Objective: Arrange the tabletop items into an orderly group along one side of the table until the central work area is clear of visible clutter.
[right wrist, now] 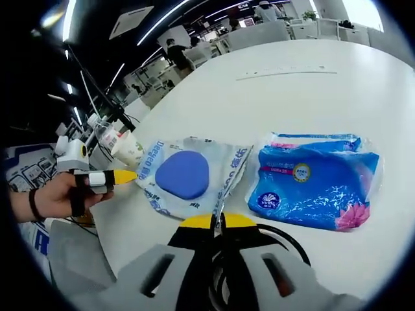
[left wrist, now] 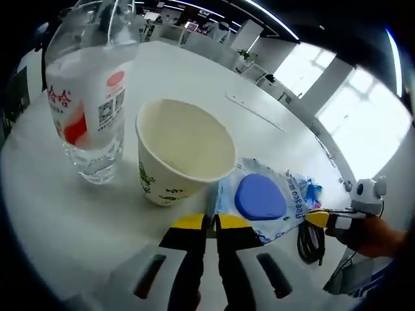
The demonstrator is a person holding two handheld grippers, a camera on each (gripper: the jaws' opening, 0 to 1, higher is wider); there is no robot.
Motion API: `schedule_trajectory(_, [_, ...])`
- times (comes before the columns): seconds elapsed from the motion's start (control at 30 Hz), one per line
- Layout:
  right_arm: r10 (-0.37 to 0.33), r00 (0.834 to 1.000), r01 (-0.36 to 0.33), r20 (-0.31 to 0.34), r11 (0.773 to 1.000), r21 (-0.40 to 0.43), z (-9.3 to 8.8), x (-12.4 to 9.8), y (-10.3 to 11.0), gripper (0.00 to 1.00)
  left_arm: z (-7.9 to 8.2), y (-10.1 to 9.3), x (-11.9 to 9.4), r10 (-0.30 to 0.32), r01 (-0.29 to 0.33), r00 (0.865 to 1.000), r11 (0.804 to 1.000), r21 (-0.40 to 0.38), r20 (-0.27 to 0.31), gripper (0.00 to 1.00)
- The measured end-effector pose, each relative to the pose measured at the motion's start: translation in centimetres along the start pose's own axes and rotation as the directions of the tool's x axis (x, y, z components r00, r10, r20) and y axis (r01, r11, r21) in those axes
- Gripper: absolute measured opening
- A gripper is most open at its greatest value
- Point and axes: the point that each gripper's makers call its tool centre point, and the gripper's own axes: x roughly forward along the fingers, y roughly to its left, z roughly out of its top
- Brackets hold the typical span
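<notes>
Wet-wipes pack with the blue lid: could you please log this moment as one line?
left gripper: shut on wipes pack edge | right gripper: shut on same pack | paper cup beside | blue tissue pack apart

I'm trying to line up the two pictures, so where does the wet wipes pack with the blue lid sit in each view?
Left gripper view: the wet wipes pack lies right of centre, just beyond the left gripper, beside the paper cup.
Right gripper view: it lies left of centre, just beyond the right gripper, with the blue tissue pack to its right.
Shared landmark: the paper cup, small at the left here.
</notes>
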Motion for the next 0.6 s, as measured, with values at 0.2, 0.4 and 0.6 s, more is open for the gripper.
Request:
schedule_trajectory(0.2, [-0.003,1.0,0.002,0.008,1.0,0.02,0.2,-0.4,-0.1,0.09,0.3,0.1,-0.2,0.005,-0.005,1.0,1.0,0.021,-0.001,0.07])
schedule_trajectory(0.4, [-0.007,1.0,0.007,0.013,1.0,0.02,0.1,-1.0,-0.2,0.13,0.3,0.4,-1.0,0.002,-0.003,1.0,1.0,0.012,0.007,0.08])
schedule_trajectory(0.6, [-0.019,0.999,0.018,0.027,1.0,0.019,-0.1,-2.1,-0.9,0.15,-0.2,0.8,-2.0,0.0,0.0,1.0,1.0,0.014,0.006,0.11])
